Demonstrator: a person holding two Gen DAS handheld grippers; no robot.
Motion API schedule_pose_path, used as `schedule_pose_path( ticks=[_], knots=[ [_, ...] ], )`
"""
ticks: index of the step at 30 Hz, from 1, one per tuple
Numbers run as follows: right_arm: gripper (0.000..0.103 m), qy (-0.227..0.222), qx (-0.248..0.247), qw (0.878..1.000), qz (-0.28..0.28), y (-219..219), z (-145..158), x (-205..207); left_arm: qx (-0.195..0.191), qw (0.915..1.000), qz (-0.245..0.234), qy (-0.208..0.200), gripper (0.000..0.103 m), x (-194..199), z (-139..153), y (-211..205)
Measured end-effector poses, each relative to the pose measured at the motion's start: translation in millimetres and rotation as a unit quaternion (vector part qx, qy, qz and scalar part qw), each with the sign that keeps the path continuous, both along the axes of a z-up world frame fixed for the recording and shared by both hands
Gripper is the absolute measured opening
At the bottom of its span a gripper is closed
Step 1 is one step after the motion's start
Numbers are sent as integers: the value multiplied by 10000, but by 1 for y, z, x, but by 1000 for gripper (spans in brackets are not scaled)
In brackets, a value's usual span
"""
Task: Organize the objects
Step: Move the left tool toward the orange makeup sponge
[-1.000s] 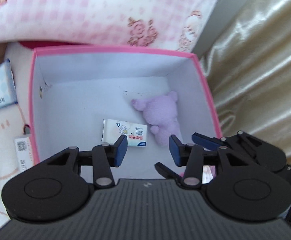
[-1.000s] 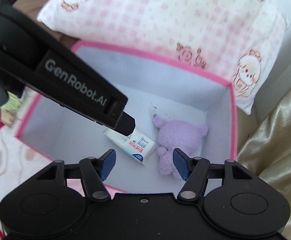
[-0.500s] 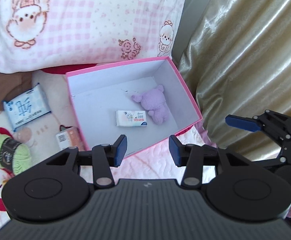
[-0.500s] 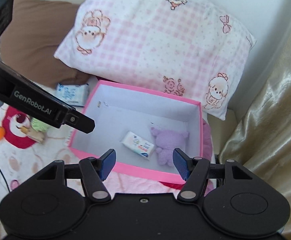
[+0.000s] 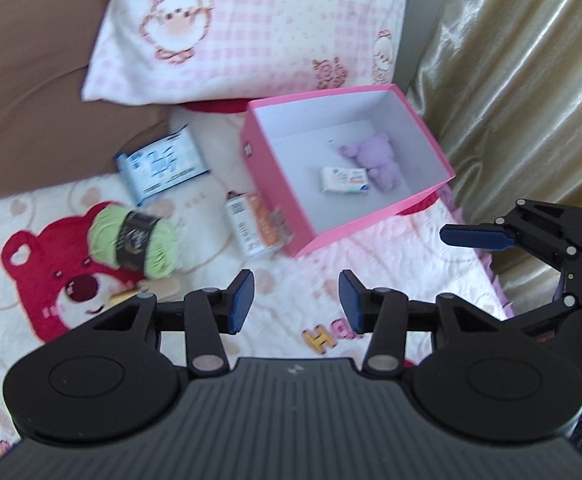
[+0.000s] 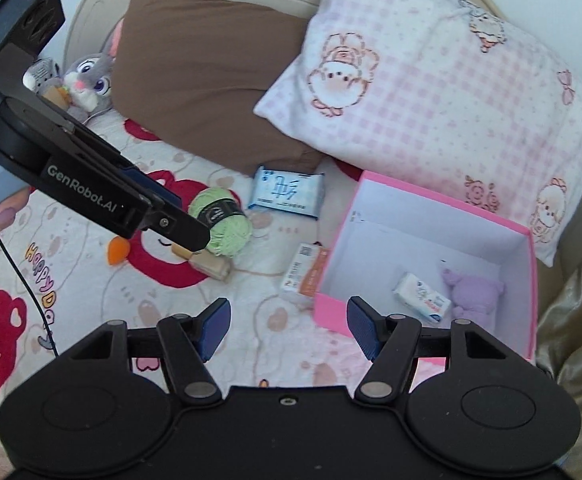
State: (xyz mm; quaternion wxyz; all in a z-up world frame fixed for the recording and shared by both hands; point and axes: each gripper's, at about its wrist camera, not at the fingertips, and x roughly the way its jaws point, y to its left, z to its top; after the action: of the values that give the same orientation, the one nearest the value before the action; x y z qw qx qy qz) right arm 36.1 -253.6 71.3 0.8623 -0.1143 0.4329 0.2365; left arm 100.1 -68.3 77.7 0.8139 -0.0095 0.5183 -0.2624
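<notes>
A pink box (image 5: 275, 184) (image 6: 529, 264) stands open on the bed; inside lie a purple plush bear (image 5: 375, 158) (image 6: 473, 292) and a small white tissue pack (image 5: 345, 180) (image 6: 421, 298). On the blanket to its left lie a white-and-orange carton (image 5: 253, 226) (image 6: 305, 270), a green yarn ball (image 5: 135, 240) (image 6: 221, 226), a blue tissue pack (image 5: 161, 166) (image 6: 287, 192) and a wooden piece (image 6: 207, 266). My left gripper (image 5: 295, 306) is open and empty, above the blanket. My right gripper (image 6: 287, 328) is open and empty, near the box's front-left corner.
A pink checked pillow (image 6: 431, 80) and a brown pillow (image 6: 195, 64) lie behind the objects. A grey rabbit plush (image 6: 87, 76) sits far left. A gold curtain (image 5: 523, 80) hangs to the right of the box. The blanket (image 6: 91, 292) has red bear prints.
Both grippers have pulled back and up from the box and stayed open. The tissue pack and purple bear remain inside. The loose objects left of the box have come into view.
</notes>
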Motion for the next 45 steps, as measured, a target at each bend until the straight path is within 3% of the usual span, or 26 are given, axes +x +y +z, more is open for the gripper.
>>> schedule_pose_path(
  ticks=[14, 23, 29, 34, 45],
  knots=[
    [80, 482, 522, 9934, 906, 103, -52, 7, -154, 9963, 747, 397, 49, -2, -67, 125],
    [81, 258, 784, 9859, 1457, 166, -81, 21, -225, 9900, 1322, 426, 50, 8, -110, 189],
    [81, -240, 1179, 9763, 1798, 200, -115, 23, -236, 9880, 1473, 391, 54, 12, -143, 213],
    [82, -162, 1500, 9633, 2220, 228, -145, 30, -124, 9877, 1519, 336, 56, 16, -171, 224],
    [83, -96, 1208, 9678, 2208, 268, -203, 34, -2, 9887, 1467, 301, 56, 18, -213, 238]
  ],
)
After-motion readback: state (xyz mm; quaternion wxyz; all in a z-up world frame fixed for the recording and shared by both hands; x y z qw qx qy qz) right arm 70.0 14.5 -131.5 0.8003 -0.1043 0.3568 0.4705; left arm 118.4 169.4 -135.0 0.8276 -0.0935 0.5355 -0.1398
